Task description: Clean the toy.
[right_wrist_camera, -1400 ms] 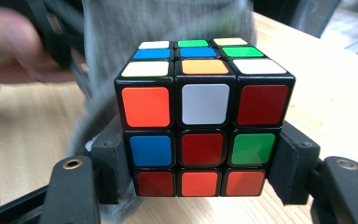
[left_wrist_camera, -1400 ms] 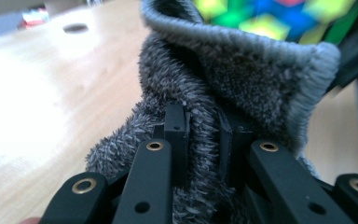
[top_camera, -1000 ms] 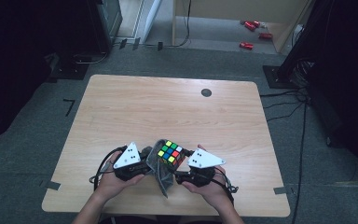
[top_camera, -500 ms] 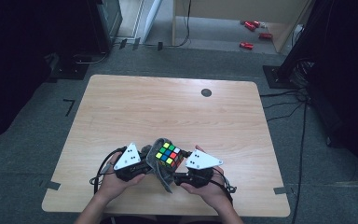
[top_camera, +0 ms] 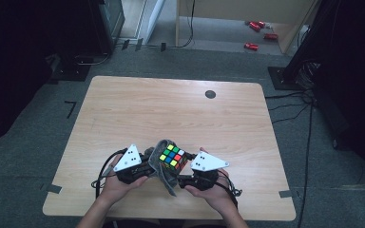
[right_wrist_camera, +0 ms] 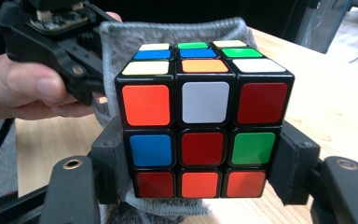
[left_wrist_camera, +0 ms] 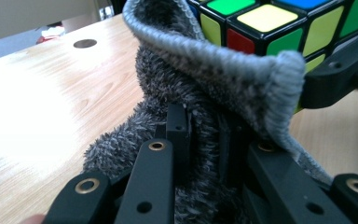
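Observation:
A scrambled colour cube (top_camera: 171, 157) (right_wrist_camera: 200, 128) (left_wrist_camera: 279, 28) is held just above the wooden table (top_camera: 171, 109), near its front edge. My right gripper (top_camera: 183, 166) (right_wrist_camera: 200, 175) is shut on the cube's lower sides, its pads pressing the left and right faces. A grey fluffy cloth (top_camera: 164, 166) (left_wrist_camera: 214, 102) (right_wrist_camera: 121, 42) lies against the cube's far-left side and hangs below it. My left gripper (top_camera: 152, 164) (left_wrist_camera: 205, 135) is shut on that cloth, its jaws pinching a fold beside the cube.
A small dark round mark (top_camera: 210, 94) sits near the table's far edge. Cables (top_camera: 285, 107) and dark stands (top_camera: 309, 42) surround the table on the grey floor; red items (top_camera: 254, 35) lie by a wooden frame at the back.

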Available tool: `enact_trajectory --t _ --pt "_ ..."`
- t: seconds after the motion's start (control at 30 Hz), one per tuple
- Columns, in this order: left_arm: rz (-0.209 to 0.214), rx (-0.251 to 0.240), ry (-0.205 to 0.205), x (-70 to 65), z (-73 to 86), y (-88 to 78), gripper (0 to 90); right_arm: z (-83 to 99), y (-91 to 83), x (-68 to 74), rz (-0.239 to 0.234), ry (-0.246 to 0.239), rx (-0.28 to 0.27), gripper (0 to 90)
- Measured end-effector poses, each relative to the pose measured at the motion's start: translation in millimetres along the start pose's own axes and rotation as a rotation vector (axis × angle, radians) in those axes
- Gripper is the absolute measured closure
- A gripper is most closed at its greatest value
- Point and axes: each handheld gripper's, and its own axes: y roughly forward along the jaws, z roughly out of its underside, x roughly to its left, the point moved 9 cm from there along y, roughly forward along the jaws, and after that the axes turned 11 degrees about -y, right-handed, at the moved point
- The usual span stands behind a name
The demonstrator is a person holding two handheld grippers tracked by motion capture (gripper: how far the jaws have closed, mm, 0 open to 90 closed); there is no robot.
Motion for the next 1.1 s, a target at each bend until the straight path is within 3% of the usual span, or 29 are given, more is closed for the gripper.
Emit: enact_trajectory --t 0.07,0.13,0.27,0.33,0.43,0.47,0.5,0.6,0.67,0.7,0.77,0.83,0.87,0.9,1.0,1.03,1.07,1.1 --pt "0.039 -0.056 -0.062 1.6 -8.7 -7.7 79.2 2.2 1.2 -1.7 0.005 0.001 0.008 34.4" --pt "0.048 -0.076 -0.07 3.1 -11.9 -10.9 79.0 6.0 3.1 -4.0 0.023 -0.004 0.03 34.5" --pt "0.044 -0.044 -0.068 2.5 -5.7 -5.0 79.0 4.2 2.9 -2.7 0.025 0.001 0.023 34.5" --pt "0.042 0.006 -0.06 0.7 2.2 3.1 79.0 -1.7 -0.7 -3.5 0.041 0.0 0.004 34.4" --pt "0.042 0.024 -0.058 -2.1 4.4 6.8 78.8 -6.9 -5.2 -8.5 0.075 0.02 -0.018 34.4" --pt "0.086 0.034 -0.071 -8.9 5.2 9.9 78.5 -11.2 -9.6 -14.6 0.115 0.058 -0.046 34.5" --pt "0.104 0.039 -0.074 -12.6 5.9 11.8 78.3 -12.7 -10.9 -16.1 0.13 0.077 -0.056 34.4" --pt "0.138 0.045 -0.09 -19.2 7.2 16.2 78.1 -14.1 -9.1 -15.2 0.143 0.115 -0.072 34.4" --pt "0.193 0.053 -0.11 -31.0 8.6 22.5 78.1 -12.8 -5.8 -14.2 0.144 0.144 -0.073 34.4" --pt "0.203 0.058 -0.101 -35.6 9.3 24.6 78.0 -11.7 -3.7 -13.7 0.142 0.159 -0.074 34.4" --pt "0.179 0.058 -0.081 -39.4 10.2 28.5 77.8 -8.9 -0.6 -12.1 0.149 0.173 -0.063 34.4" --pt "0.179 0.048 -0.126 -35.4 9.3 28.8 77.9 -7.5 0.0 -12.2 0.168 0.168 -0.056 34.4" --pt "0.179 0.048 -0.126 -35.4 9.3 28.8 78.0 -7.5 0.0 -12.2 0.168 0.168 -0.056 34.4" --pt "0.166 0.015 -0.203 -24.8 6.5 25.4 78.1 -7.8 -1.8 -13.8 0.167 0.186 -0.064 34.5" --pt "0.118 -0.018 -0.277 -7.2 5.5 20.1 78.1 -10.1 -4.1 -14.2 0.164 0.198 -0.079 34.4" --pt "0.118 -0.018 -0.277 -7.2 5.5 20.1 78.1 -10.1 -4.1 -14.2 0.164 0.198 -0.079 34.4" --pt "0.131 -0.022 -0.317 -3.8 5.7 18.6 78.1 -11.1 -3.0 -12.2 0.161 0.2 -0.081 34.4" --pt "0.141 -0.021 -0.323 -5.1 6.0 19.4 78.0 -11.6 -1.8 -11.1 0.161 0.205 -0.084 34.4"
